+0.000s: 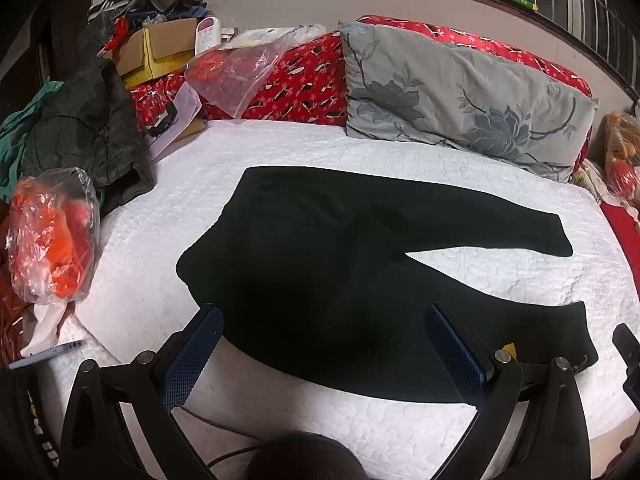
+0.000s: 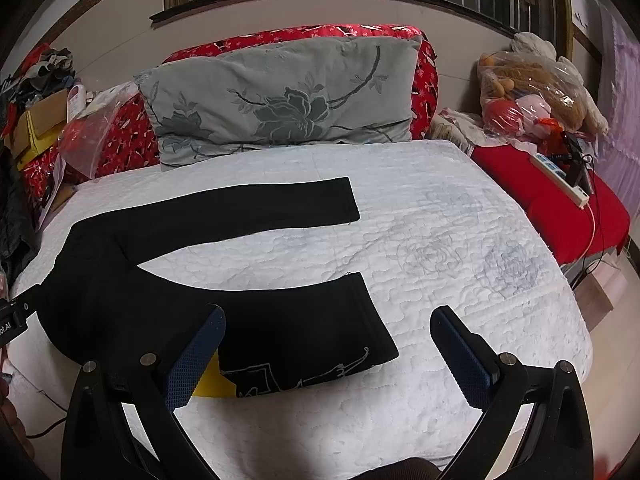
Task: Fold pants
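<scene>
Black pants [image 1: 320, 264] lie flat on the white quilted bed [image 1: 280, 152], waistband to the left, both legs spread apart and pointing right. In the right wrist view the pants [image 2: 224, 300] show both leg ends, the near one with white stitching at its hem. My left gripper [image 1: 320, 320] is open and empty, hovering over the near edge of the pants' seat. My right gripper [image 2: 326, 322] is open and empty, over the near leg's hem.
A grey floral pillow [image 2: 280, 96] leans on a red patterned headboard cushion [image 1: 304, 80] at the back. Plastic bags with orange items [image 1: 52, 240], dark clothes [image 1: 88, 128] and a cardboard box [image 1: 156, 52] crowd the left. A bagged plush toy [image 2: 536, 88] and power strip [image 2: 560, 180] lie right.
</scene>
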Motion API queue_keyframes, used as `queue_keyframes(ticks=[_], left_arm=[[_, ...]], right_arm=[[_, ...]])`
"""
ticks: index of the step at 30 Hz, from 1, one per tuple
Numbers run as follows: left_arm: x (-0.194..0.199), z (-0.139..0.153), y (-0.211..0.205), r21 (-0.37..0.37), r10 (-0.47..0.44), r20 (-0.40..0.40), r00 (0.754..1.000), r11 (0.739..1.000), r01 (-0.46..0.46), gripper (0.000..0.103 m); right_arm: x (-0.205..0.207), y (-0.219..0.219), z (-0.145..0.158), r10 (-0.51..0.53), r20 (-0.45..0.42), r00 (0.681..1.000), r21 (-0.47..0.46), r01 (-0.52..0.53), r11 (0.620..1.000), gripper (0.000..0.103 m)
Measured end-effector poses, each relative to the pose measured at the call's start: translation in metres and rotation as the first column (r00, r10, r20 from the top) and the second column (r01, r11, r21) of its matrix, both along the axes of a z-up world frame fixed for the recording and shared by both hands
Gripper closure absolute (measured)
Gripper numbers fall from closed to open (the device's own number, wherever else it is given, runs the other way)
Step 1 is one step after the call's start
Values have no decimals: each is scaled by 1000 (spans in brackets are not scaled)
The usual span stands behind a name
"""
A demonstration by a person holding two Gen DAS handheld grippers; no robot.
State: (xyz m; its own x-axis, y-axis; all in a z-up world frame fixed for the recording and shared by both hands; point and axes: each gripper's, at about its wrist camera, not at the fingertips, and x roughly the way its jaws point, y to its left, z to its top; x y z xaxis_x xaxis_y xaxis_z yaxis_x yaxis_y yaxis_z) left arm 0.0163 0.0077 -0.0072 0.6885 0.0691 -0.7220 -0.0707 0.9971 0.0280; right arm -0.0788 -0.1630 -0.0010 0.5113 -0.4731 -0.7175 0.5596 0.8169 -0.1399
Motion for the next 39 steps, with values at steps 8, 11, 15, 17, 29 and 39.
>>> queue_keyframes(ticks=[8,11,15,17,29,39], left_arm=[[1,-1,-1,-3,-3,-7,1000,1000,3,1],[1,-3,-1,-9,-6,-14,1000,1000,6,1],[1,-5,-3,-14,-13,-20,1000,1000,13,1],[0,-7,-6,-18,-23,-28,999,1000,22,1],[-9,-10,-28,-1,-89,-53,995,996,90,1],[-15,-11,-39,11,-111,-68,991,994,112,1]], right_arm=[[0,0,-2,-3,-4,1000,12,3,1000,0],[0,0,-2,-3,-4,1000,9,3,1000,0],[0,0,-2,-5,-5,1000,9,5,1000,0],[-1,0,-2,-7,-5,1000,8,7,1000,0],[-18,-17,-2,-50,-2,999,22,50,999,0],[-21,-19,-4,-56,2,998,35,56,998,0]])
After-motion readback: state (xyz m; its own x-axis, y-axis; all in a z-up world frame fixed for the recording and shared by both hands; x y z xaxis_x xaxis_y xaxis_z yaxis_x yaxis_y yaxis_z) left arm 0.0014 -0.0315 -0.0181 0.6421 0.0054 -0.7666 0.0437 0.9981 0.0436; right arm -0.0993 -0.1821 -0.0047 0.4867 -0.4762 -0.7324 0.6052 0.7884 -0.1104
